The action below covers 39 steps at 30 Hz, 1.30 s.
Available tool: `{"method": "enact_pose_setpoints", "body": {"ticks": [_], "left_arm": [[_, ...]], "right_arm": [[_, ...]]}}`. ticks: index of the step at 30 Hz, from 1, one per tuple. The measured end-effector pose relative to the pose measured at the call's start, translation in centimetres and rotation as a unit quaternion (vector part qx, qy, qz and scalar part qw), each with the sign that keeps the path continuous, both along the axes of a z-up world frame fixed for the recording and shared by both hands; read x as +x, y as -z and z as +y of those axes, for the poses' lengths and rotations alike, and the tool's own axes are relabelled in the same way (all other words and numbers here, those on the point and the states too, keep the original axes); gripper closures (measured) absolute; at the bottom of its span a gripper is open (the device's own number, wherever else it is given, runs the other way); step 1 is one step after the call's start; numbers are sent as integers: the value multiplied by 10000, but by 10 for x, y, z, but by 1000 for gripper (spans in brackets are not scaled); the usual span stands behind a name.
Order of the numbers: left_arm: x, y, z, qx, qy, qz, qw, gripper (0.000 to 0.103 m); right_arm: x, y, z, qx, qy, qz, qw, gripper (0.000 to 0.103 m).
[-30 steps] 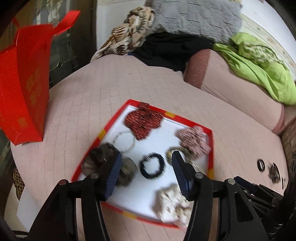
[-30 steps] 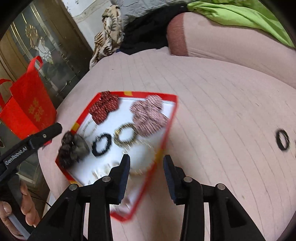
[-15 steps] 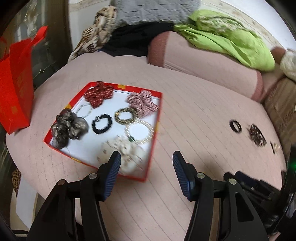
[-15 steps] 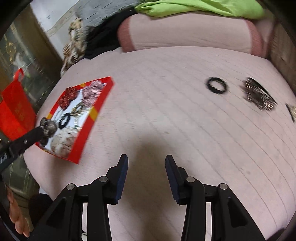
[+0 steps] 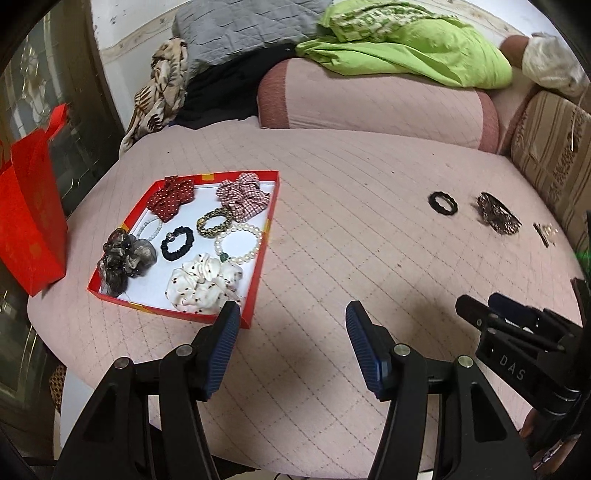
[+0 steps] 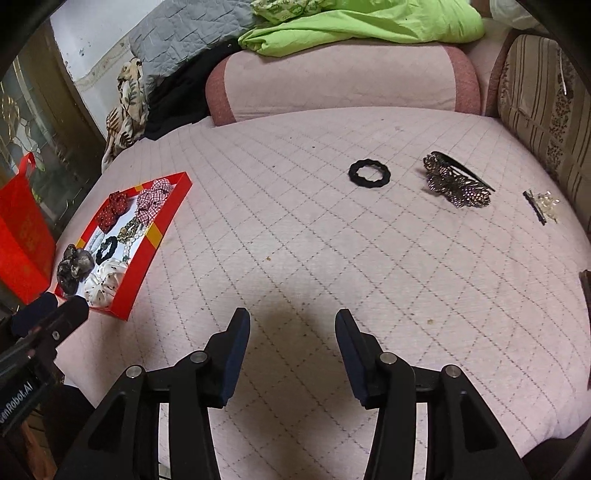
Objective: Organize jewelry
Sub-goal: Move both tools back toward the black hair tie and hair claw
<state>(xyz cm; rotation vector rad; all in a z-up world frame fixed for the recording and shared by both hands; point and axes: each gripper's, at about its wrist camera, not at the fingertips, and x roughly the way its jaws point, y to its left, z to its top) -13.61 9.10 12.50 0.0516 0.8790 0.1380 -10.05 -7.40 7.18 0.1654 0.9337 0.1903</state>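
Note:
A red-rimmed tray (image 5: 263,254) (image 6: 146,271) lies on the pink quilted cushion at the left, filled with several scrunchies and bead bracelets. Loose on the cushion to the right lie a black hair tie (image 5: 442,203) (image 6: 369,174), a dark ornate hair clip (image 5: 496,214) (image 6: 456,182) and a small clear-beaded clip (image 5: 546,232) (image 6: 543,205). My left gripper (image 5: 291,321) is open over bare cushion just right of the tray. My right gripper (image 6: 291,325) hovers over the middle of the cushion, its jaws opening, with nothing between them.
A red paper bag (image 5: 27,225) stands at the cushion's left edge. Along the back are a pink bolster (image 6: 340,83), a green cloth (image 6: 365,24), a grey quilted pillow (image 5: 240,29) and patterned fabric. A striped sofa arm (image 6: 543,99) bounds the right side.
Both grippers have swung right, away from the tray, which has slid to the left in both views. The loose hair tie and clips have come into view. The right jaws stand wider.

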Motion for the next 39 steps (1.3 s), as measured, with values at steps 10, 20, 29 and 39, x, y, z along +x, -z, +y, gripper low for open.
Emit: {"method": "enact_pose_setpoints", "body": {"ticks": [10,20,29,39], "left_arm": [[-3,2,-13,-9,165,76,9998,44],[-2,4,-16,-27,183,135,9997,44],[-1,6,-22,12,238,190,9995,44],[4,10,-33,116,296,262,9992,44]], "right_arm": [[-4,1,-13,44,175,-9,9998,50],[-7,1,-18,-23,249,-51,9997,50],[-6,1,-25,-23,334,-94,9994,50],[-5,4,-38,20,457,-138,9989,50]]}}
